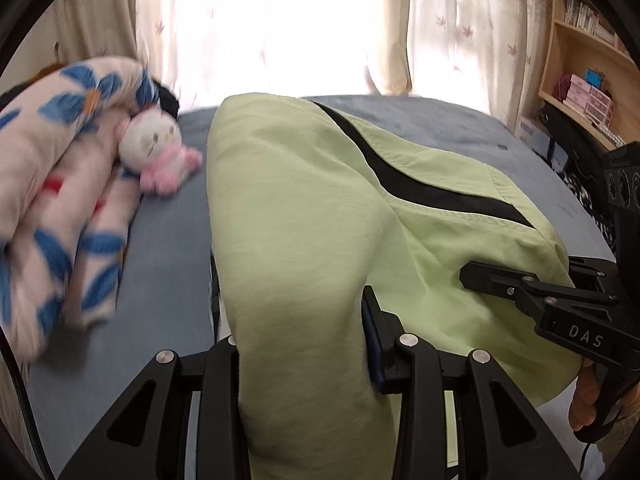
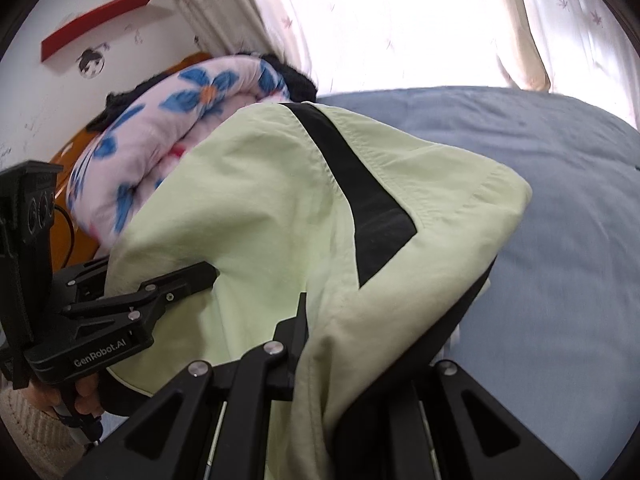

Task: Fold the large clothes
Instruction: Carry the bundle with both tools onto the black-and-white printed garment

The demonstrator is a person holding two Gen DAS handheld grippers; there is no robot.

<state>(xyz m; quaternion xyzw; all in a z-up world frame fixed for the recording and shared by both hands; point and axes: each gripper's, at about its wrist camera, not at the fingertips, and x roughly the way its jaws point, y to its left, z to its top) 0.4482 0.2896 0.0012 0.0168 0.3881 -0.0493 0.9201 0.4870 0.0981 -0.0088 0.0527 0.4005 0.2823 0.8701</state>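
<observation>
A light green garment with a black stripe is held up over the blue bed. My left gripper is shut on a fold of it, the cloth running between the fingers. My right gripper shows at the right of the left wrist view, clamped on the garment's edge. In the right wrist view the garment drapes over my right gripper, shut on the cloth; the left gripper grips it at the left.
A rolled flowered quilt and a pink and white plush toy lie at the bed's left. A wooden bookshelf stands at the right. Curtains hang behind the bed. A red wall shelf is at the upper left.
</observation>
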